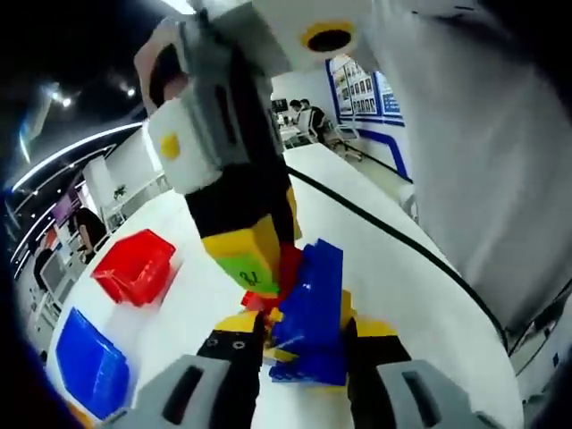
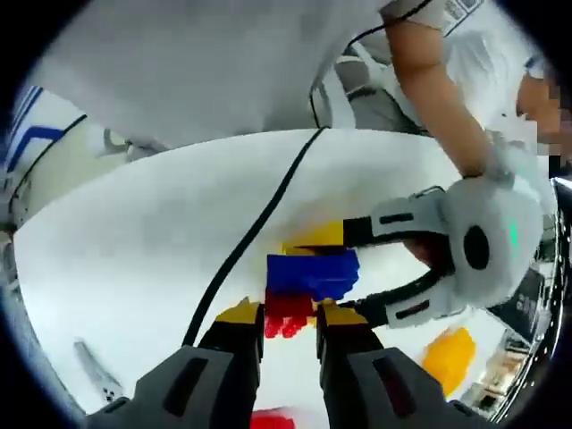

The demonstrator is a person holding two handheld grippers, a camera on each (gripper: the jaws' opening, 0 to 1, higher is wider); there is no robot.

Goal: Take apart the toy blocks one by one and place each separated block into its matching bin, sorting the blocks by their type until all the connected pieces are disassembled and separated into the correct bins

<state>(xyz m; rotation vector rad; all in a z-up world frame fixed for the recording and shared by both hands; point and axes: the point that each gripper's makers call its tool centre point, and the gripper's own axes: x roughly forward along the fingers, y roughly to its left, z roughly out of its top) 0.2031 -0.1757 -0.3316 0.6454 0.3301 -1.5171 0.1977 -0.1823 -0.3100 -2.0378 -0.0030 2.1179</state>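
A cluster of joined toy blocks hangs above the white table (image 2: 134, 268). It has a blue block (image 1: 311, 304) (image 2: 313, 273), a yellow block (image 2: 315, 237) behind it and a red block (image 2: 288, 315) (image 1: 288, 266) at one end. My left gripper (image 1: 304, 344) (image 2: 353, 271) is shut across the blue and yellow part. My right gripper (image 2: 290, 317) (image 1: 268, 259), with yellow-tipped fingers, is shut on the red block from the opposite side. Both grippers face each other with the cluster between them.
A red bin (image 1: 134, 266) and a blue bin (image 1: 89, 362) stand on the table to the left in the left gripper view. A yellow bin (image 2: 447, 357) shows low right in the right gripper view. A black line (image 2: 250, 232) crosses the table. A person's torso and arm are close behind.
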